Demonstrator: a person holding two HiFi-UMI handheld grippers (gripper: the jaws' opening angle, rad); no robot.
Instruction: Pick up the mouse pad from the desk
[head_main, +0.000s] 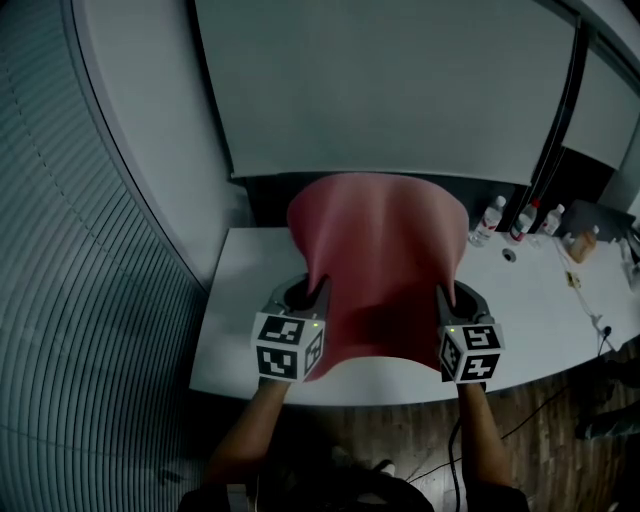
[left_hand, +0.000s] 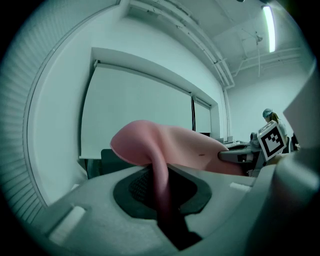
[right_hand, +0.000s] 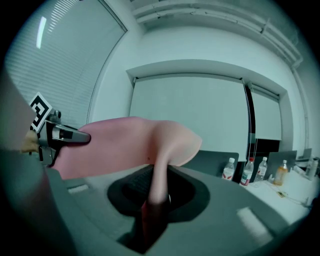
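A large pink mouse pad (head_main: 385, 265) hangs in the air above the white desk (head_main: 545, 320), sagging in the middle with its far edge curling up. My left gripper (head_main: 315, 300) is shut on the pad's near left edge, and my right gripper (head_main: 445, 300) is shut on its near right edge. In the left gripper view the pad (left_hand: 170, 150) runs as a thin pink sheet down between the jaws, and the right gripper (left_hand: 245, 156) shows beyond it. In the right gripper view the pad (right_hand: 135, 145) is pinched the same way, with the left gripper (right_hand: 70, 137) at the left.
Three plastic bottles (head_main: 520, 218) stand at the desk's back right, also in the right gripper view as bottles (right_hand: 247, 171). Small items and a cable lie at the far right of the desk. A large white screen (head_main: 390, 85) fills the wall behind. A person (left_hand: 274, 120) stands far off.
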